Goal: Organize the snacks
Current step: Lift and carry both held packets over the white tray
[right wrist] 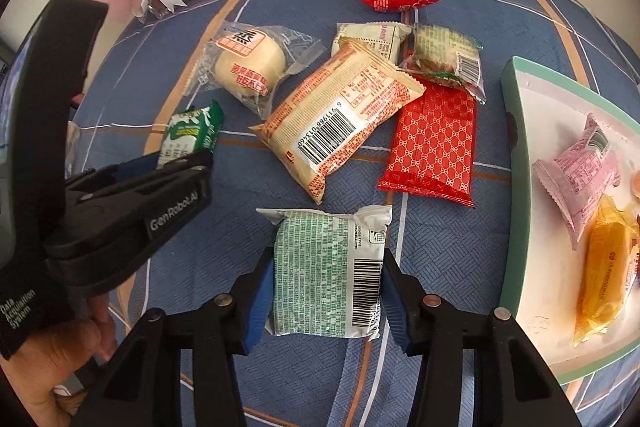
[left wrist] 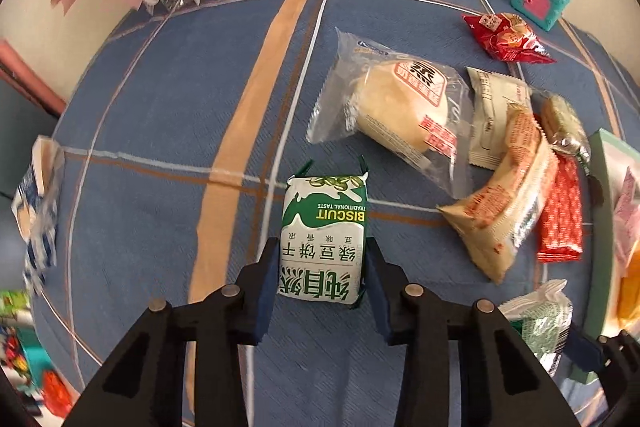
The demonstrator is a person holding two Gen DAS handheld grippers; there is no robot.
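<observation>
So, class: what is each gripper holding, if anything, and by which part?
The left gripper clamps the green biscuit packet across its long sides, at the near end. The right gripper clamps the green-printed white packet by its two side edges.

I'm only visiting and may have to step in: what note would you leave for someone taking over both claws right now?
Left claw: closed on the green biscuit pack, on the cloth.
Right claw: closed on the green-print packet, on the cloth.
Done: a pink packet and an orange packet lie in the tray.
Left: both gripped packs, the bun, the red packet and others nearby.
</observation>
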